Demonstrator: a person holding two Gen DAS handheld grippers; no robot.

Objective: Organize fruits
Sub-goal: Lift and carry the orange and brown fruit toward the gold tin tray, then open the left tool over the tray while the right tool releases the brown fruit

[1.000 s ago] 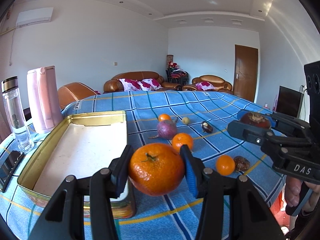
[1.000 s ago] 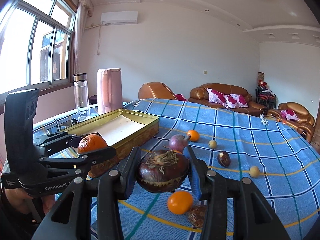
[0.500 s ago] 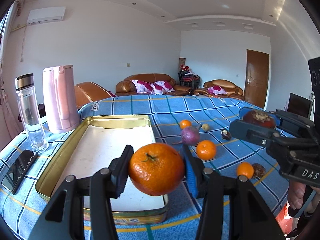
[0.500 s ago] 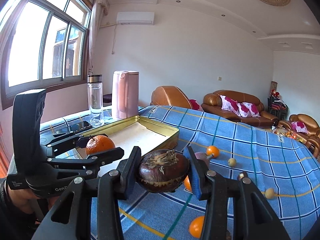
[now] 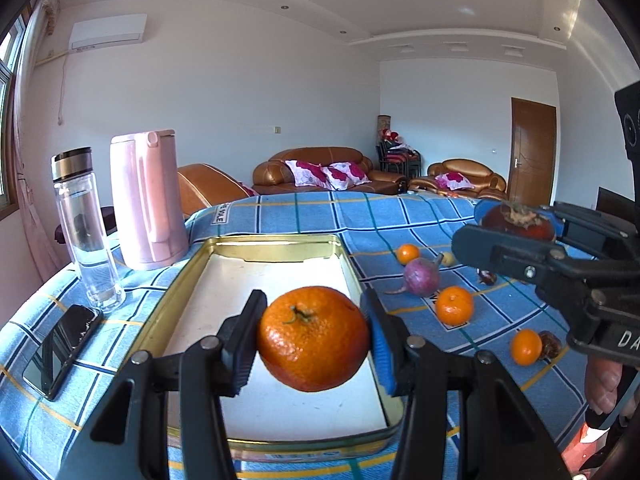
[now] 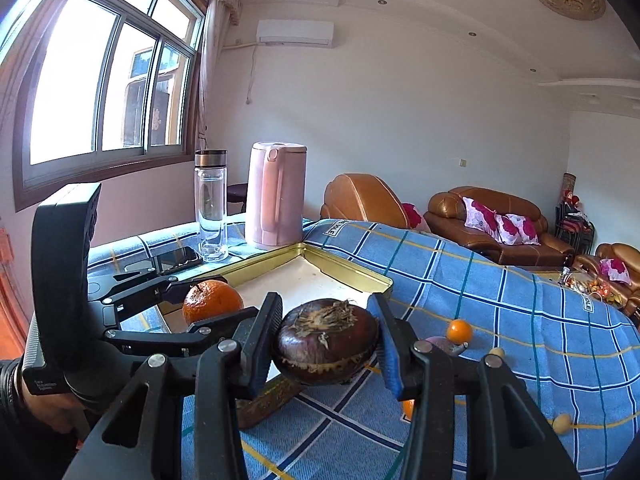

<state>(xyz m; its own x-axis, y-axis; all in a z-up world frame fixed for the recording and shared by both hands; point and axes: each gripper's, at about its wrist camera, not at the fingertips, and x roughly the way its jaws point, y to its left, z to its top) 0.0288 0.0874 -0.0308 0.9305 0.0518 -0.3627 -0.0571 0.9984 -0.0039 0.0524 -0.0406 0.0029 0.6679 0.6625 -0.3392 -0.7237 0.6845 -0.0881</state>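
The left tongs (image 5: 312, 338) are clamped on a large mandarin (image 5: 313, 338), both pads bearing on its flanks, stem scar up, and the fruit hangs above the near half of the gold-rimmed tin tray (image 5: 176, 288) without touching its floor. The right tongs (image 6: 326, 342) are clamped on a dark brown, flattened fruit with a dried calyx (image 6: 326, 340), carried to the right of the tray's near corner and above the blue checked cloth of the bench (image 6: 500, 300); in the left wrist view it sits at about 2 o'clock from the mandarin. The tray holds no fruit. Loose on the cloth at 1 to 3 o'clock of the tray lie a purple round fruit (image 5: 421, 277), three small mandarins (image 5: 454, 305) and a few smaller items too small to identify. A clear bottle (image 5: 86, 232), a pink jug (image 5: 148, 200) and a phone (image 5: 62, 350) stand at 9 to 11 o'clock of the tray. Assessment: the step in hand is depositing the mandarin. Recommended practice is to lower it until it rests on the tray floor before releasing, since a round fruit let go from height would likely roll; set it toward a corner to leave room. The right tongs should then come in over the rim, well clear of the left tool.
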